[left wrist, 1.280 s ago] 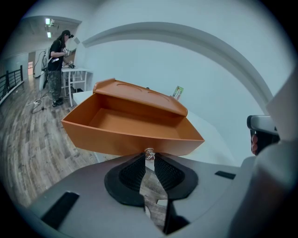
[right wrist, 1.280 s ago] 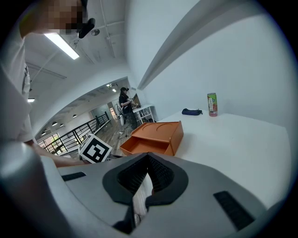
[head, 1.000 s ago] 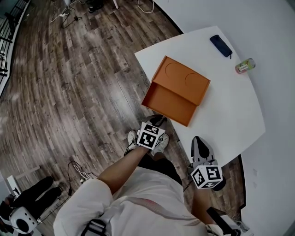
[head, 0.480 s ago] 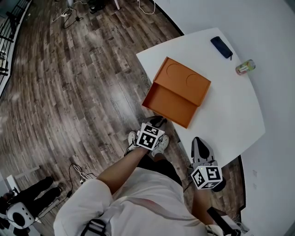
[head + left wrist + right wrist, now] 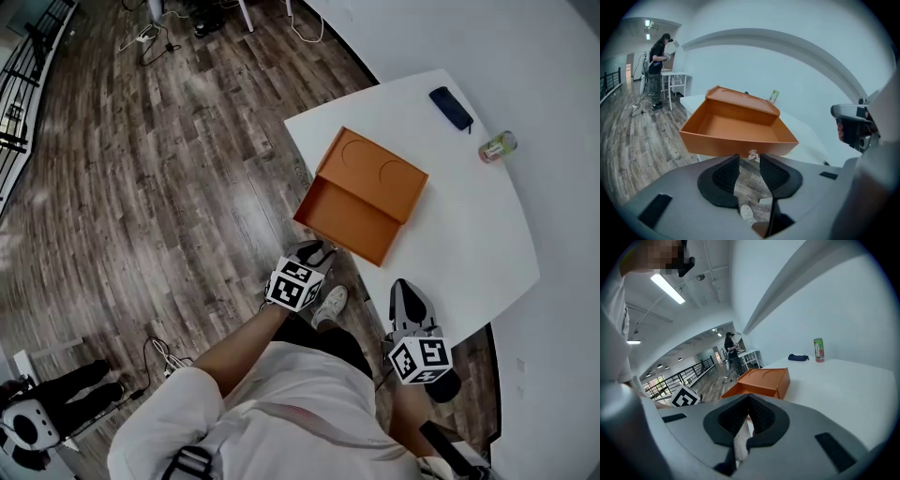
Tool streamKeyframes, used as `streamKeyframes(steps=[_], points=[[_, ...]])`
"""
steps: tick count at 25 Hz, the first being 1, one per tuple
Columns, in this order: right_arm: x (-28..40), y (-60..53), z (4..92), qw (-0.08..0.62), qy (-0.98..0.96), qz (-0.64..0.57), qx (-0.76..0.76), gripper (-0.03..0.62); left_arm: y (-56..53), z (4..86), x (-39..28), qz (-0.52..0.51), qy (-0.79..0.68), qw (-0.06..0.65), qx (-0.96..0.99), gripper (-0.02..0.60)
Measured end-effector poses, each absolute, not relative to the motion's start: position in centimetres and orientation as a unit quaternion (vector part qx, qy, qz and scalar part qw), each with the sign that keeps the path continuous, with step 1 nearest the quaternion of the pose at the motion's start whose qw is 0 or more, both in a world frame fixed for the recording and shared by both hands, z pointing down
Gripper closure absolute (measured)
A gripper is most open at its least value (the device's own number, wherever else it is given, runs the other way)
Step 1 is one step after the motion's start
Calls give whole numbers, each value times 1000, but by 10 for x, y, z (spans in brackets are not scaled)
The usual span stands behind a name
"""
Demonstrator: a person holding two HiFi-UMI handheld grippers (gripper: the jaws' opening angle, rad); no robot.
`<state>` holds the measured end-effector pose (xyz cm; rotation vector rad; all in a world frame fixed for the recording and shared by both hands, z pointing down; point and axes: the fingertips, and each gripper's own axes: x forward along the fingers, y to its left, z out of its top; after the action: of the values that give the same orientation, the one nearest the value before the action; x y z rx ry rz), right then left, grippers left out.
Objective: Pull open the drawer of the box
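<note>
Nearest, two grey grippers are held low in front of the person, each carrying one cube of black-and-white square markers. The right gripper (image 5: 748,398) is at the near right, over the near edge of the desk (image 5: 469,244). Its ribbed black jaws are together at the tips with nothing between them.

The left gripper (image 5: 314,249) is a little farther and to the left, over the wood-plank floor (image 5: 141,187). It points at the near face of the one drawer (image 5: 342,214). Its jaws have just been opening and now stand apart. The drawer's single small clear knob (image 5: 752,154) sits just beyond their tips, in line with the gap, and neither pad presses on it.

The drawer is a smooth orange tray with straight walls and a bare floor. It is drawn well out toward the person and overhangs the desk's near left edge.

Behind it, the one box (image 5: 375,169) is a flat orange rectangle whose lid shows two round pressed outlines. It rests on the white, smooth, curved-edged desk.

Farther right on the desk are one dark blue oblong pouch (image 5: 451,108) and one small can (image 5: 497,146) with a green label, well apart from the box.

Far off, another person (image 5: 657,56) stands by a small white table (image 5: 675,77).
</note>
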<state>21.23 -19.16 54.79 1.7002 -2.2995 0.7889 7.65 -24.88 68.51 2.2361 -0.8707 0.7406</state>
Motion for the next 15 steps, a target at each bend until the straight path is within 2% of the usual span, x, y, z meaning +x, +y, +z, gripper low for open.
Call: streamKeyframes(steps=[4, 5, 7, 15], points=[[206, -202, 534, 67, -789, 253, 556, 595, -246, 643, 42, 254, -359, 285, 852, 453], [203, -204, 529, 63, -793, 249, 552, 595, -247, 626, 33, 236, -372, 273, 855, 461], [197, -208, 518, 52, -801, 237, 547, 595, -253, 589, 16, 200, -399, 242, 862, 519], [163, -205, 471, 30, -814, 190, 548, 595, -262, 463, -21, 90, -422, 143, 891, 569]])
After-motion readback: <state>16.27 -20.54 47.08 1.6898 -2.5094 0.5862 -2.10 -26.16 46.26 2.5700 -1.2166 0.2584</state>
